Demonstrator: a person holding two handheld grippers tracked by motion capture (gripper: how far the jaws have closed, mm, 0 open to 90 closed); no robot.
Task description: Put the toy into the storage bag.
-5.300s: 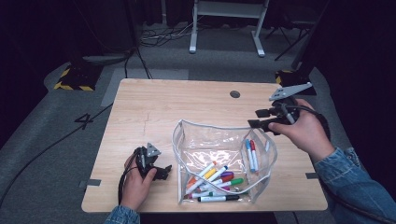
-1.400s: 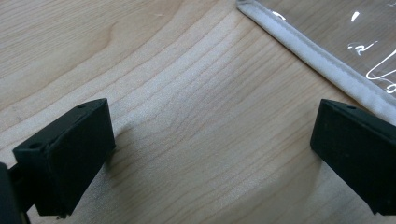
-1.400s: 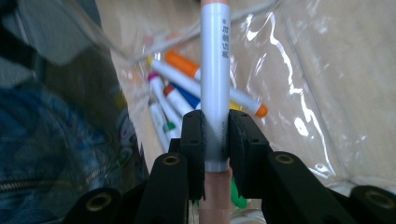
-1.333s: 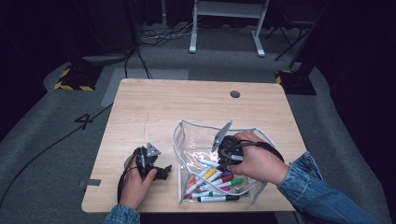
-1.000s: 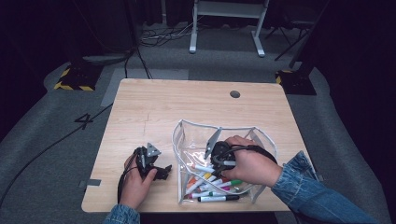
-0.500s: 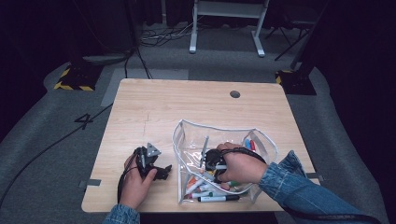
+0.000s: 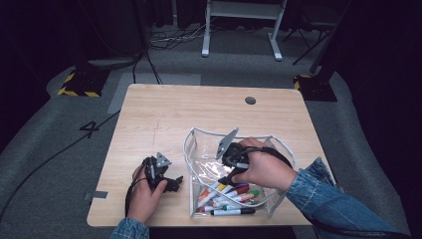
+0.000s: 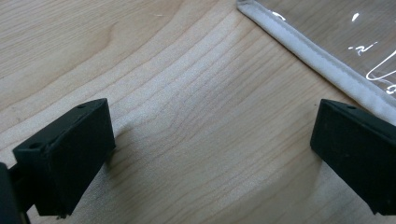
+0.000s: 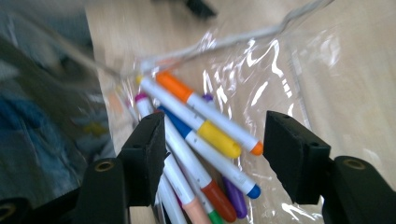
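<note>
A clear plastic pouch with a white-trimmed rim stands open on the wooden table, with several coloured markers at its near end. My right gripper reaches down inside the pouch. In the right gripper view its jaws have just been opening and stand wide above the markers, pads pressing on none. My left gripper rests on the table left of the pouch. It is open over bare wood, with the pouch's seam just beyond.
A round dark grommet sits in the tabletop near the far edge. White stand legs and cables lie on the grey floor behind the table. The pouch's crinkled wall closes in around the right gripper.
The right hand came from the table's right side into the pouch, dipped toward the markers and has since drawn back up a little. The left hand has stayed put.
</note>
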